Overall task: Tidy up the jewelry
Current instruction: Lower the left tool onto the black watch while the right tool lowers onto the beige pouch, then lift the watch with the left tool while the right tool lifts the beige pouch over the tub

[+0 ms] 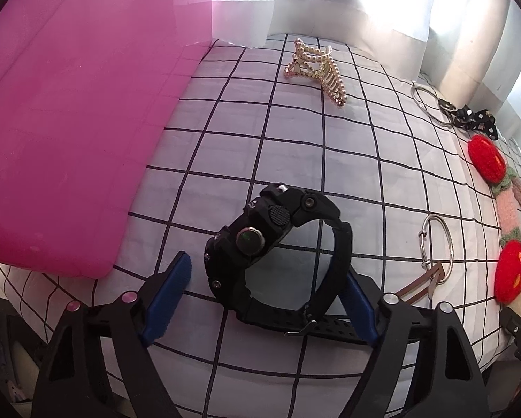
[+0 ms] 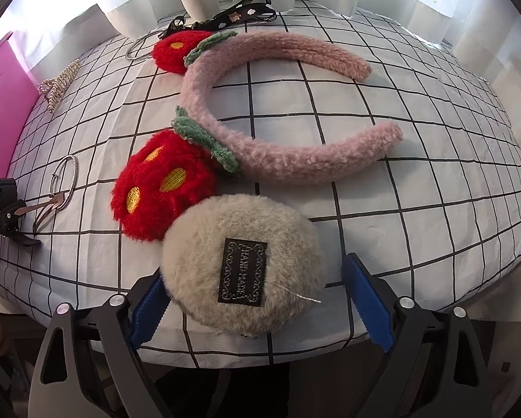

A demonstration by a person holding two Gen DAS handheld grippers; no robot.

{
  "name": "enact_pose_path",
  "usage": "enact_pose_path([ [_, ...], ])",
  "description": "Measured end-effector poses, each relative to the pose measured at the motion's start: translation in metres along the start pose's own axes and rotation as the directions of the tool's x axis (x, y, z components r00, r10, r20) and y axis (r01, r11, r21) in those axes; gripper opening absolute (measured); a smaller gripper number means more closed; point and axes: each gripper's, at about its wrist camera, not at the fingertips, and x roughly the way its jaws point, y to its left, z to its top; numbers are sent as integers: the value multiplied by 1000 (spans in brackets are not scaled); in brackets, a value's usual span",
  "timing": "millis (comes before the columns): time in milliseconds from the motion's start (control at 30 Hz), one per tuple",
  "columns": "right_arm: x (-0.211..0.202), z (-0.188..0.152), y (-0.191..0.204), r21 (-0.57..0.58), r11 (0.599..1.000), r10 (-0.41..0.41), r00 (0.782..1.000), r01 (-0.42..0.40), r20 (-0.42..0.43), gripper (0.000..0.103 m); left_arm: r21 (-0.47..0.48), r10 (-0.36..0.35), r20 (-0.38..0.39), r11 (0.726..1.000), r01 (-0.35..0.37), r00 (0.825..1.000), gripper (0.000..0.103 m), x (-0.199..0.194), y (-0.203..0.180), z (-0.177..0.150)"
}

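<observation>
Barely begun: left hand-held gripper (image 1: 260, 299) spread around the black watch (image 1: 274, 254), right hand-held gripper (image 2: 260, 306) spread around the beige pompom (image 2: 243, 264); headband (image 2: 277, 111), claw clip (image 1: 316, 69), bangles (image 1: 438, 247) lie loose on the checked bed (image 1: 295, 146).

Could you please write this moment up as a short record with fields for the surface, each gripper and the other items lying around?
surface: checked cloth, pink box at its left edge
left gripper: jaws astride the black watch, a gap showing at one pad
right gripper: jaws astride the beige puff, gap at the right pad
other items: pearl claw clip, pink headband with red flowers, silver bangle, ring with black ribbon
</observation>
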Motion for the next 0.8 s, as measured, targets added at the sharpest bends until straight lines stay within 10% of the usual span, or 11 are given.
enact_pose_path([
  [200, -7, 1, -5, 5, 999, 45, 999, -45, 15, 61, -3, -7, 3, 1000, 7, 1000, 62, -3, -3, 1],
  [800, -57, -3, -8, -8, 991, 133, 988, -133, 84, 60, -1, -69, 47, 998, 69, 997, 61, -51, -11, -5],
])
